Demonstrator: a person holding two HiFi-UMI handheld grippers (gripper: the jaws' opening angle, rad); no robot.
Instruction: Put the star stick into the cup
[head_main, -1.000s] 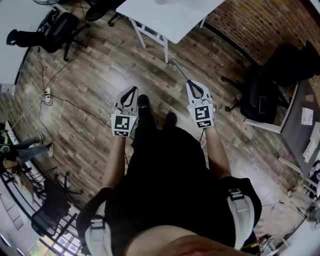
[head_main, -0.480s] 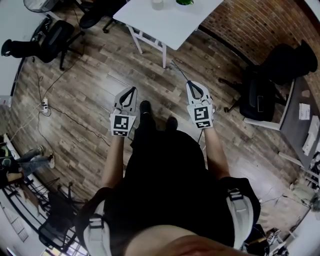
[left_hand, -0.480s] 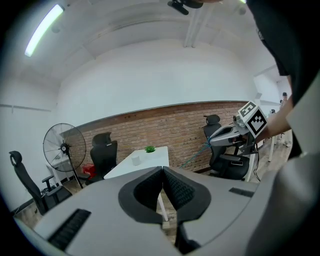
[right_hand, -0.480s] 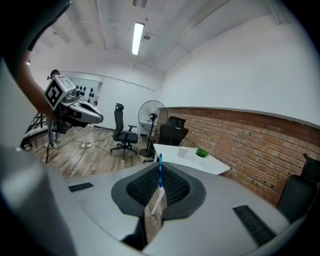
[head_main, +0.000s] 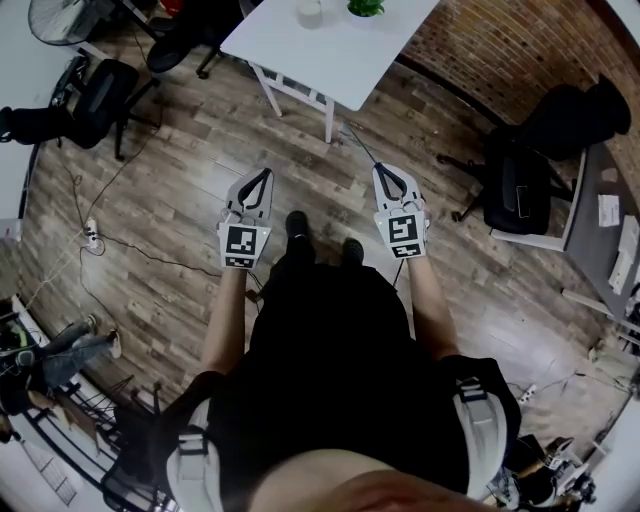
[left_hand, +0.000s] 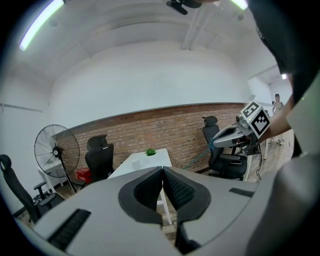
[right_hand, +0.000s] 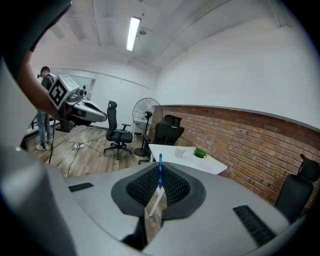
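Observation:
I hold the star stick, a thin rod that looks blue above and white below, in my shut right gripper. In the head view the stick juts forward from that gripper over the wooden floor. My left gripper is level with it on the left, jaws shut with nothing between them. The pale cup stands far ahead on a white table, and it also shows small in the right gripper view. Both grippers are well short of the table.
A green plant sits beside the cup. Black office chairs stand left and right of the path, and a fan is near the table. A brick wall runs behind it. Cables trail on the floor.
The table with cup and plant has slid further into the head view as I step toward it. Both grippers keep their pose, and the stick stays gripped.

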